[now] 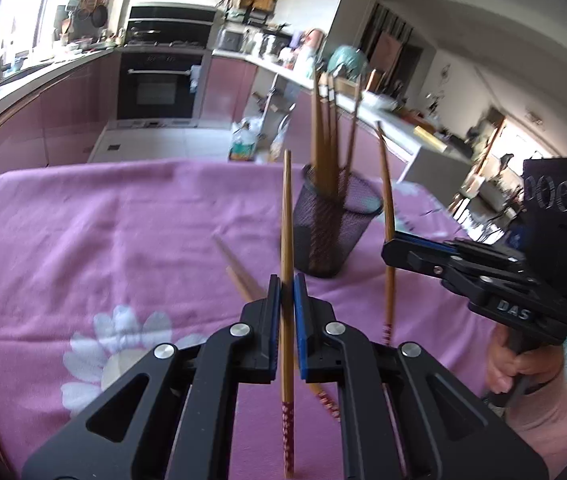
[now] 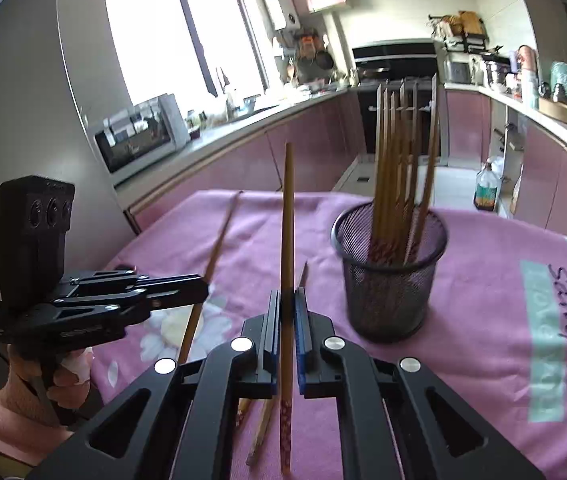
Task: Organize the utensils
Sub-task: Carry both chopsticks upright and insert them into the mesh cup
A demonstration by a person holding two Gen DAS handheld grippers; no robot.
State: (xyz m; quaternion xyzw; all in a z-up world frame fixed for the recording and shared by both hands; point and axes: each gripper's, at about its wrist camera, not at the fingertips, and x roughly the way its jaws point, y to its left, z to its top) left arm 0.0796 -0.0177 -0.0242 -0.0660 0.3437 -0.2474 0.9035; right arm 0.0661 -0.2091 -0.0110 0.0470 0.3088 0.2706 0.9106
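Chopsticks stand near-upright, one clamped in each gripper above the pink tablecloth (image 2: 483, 280): left gripper (image 1: 287, 280) grips one (image 1: 286, 216), right gripper (image 2: 287, 294) another (image 2: 287, 216). The mesh holder (image 2: 389, 268), already bristling with chopsticks, sits ahead and rightward; the right hand appears nearer. More lie loose (image 2: 261, 436).

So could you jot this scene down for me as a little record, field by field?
place: kitchen table under a pink cloth
left gripper: shut on one chopstick, held upright
right gripper: shut on another chopstick, also upright
mesh cup: stands on the cloth, holds several chopsticks
loose chopsticks: a few lie flat on the cloth near the grippers
person: a hand holds each gripper's handle
task state: partly done; two chopsticks lifted, not yet in the cup
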